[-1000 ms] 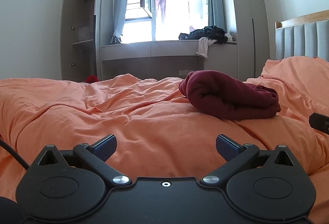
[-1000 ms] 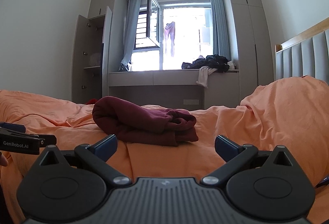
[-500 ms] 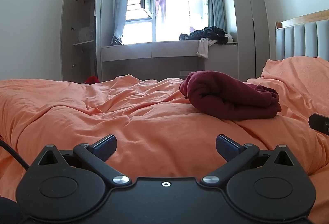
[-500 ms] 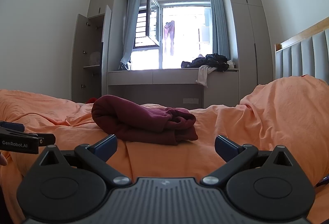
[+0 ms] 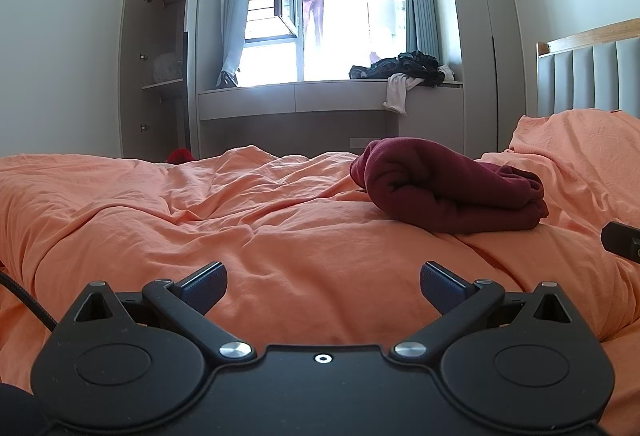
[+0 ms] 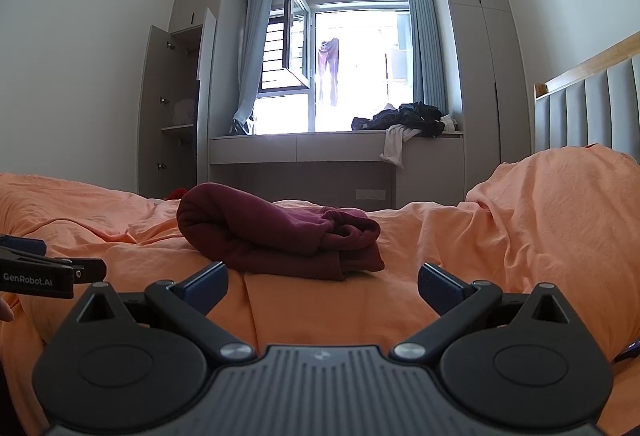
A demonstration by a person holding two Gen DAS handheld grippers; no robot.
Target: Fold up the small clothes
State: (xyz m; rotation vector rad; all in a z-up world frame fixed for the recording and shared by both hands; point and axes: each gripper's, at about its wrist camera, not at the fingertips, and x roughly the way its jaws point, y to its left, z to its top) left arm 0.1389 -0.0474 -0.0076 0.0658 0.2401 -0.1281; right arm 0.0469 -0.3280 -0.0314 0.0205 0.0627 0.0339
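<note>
Holding both tools low over the bed, we have the left gripper [image 5: 322, 282] with its jaws spread wide and nothing between them, only orange duvet [image 5: 200, 220] showing beyond the blue pads [image 5: 204, 282]. Our right gripper [image 6: 322, 282] is spread just as wide and also grips nothing. From the right wrist view we see the left tool's black side [image 6: 48, 274] at the left edge, and from the left wrist view a dark corner of the right tool [image 5: 622, 244] at the right edge.

Ahead of both of us, untouched, the maroon garment [image 5: 448, 194] lies on the duvet as a thick folded bundle, rounded at its left end and with loose layered edges at its right end [image 6: 352, 236]. It sits near the raised orange mound [image 6: 552, 220] by the headboard [image 6: 592, 108].
</note>
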